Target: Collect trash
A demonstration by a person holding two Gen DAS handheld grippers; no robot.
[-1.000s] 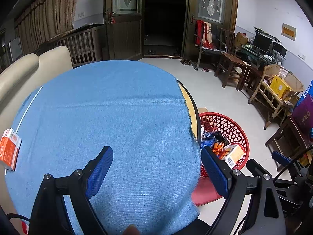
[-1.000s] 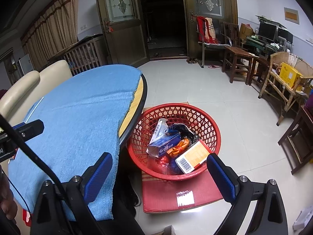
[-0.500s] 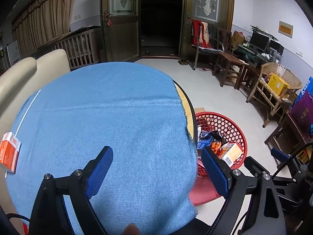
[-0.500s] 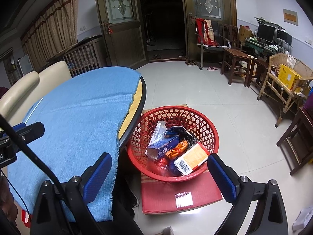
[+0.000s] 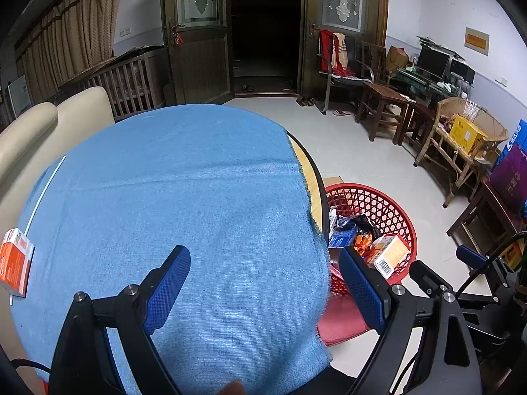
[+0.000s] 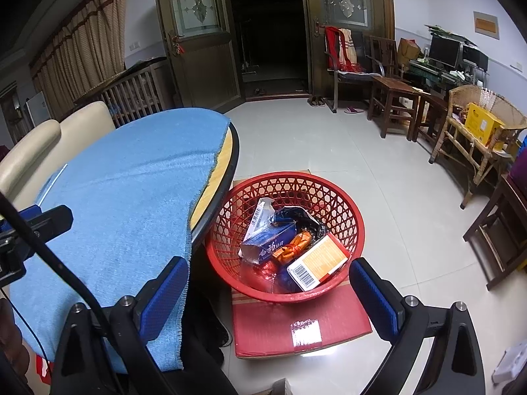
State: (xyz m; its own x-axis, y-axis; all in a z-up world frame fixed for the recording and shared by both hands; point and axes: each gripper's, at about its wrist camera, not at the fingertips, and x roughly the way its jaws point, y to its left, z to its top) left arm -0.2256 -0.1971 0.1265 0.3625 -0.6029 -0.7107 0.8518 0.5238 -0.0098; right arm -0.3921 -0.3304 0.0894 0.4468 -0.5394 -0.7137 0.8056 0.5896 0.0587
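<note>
An orange-and-white box [image 5: 14, 261] lies on the blue cloth [image 5: 184, 191] at the round table's far left edge. My left gripper [image 5: 263, 256] hovers over the near part of the cloth, open and with nothing between its fingers. Beside the table, a red mesh basket [image 6: 224, 227] stands on the floor. It holds a blue carton [image 6: 266, 242], an orange wrapper [image 6: 293, 247] and a barcoded orange box [image 6: 318, 261]. My right gripper [image 6: 268, 265] hangs open and empty just in front of the basket. The basket [image 5: 388, 204] also shows in the left wrist view.
A red cardboard box [image 6: 296, 326] sits under the basket. A cream sofa [image 5: 29, 131] backs the table's left side. Wooden chairs [image 6: 395, 98], a wicker chair [image 6: 477, 131] and a dark side table [image 6: 500, 230] line the right. Tiled floor [image 6: 329, 144] lies beyond the basket.
The left wrist view has shifted very slightly. Both grippers stay open and empty, and the trash in the basket has not moved.
</note>
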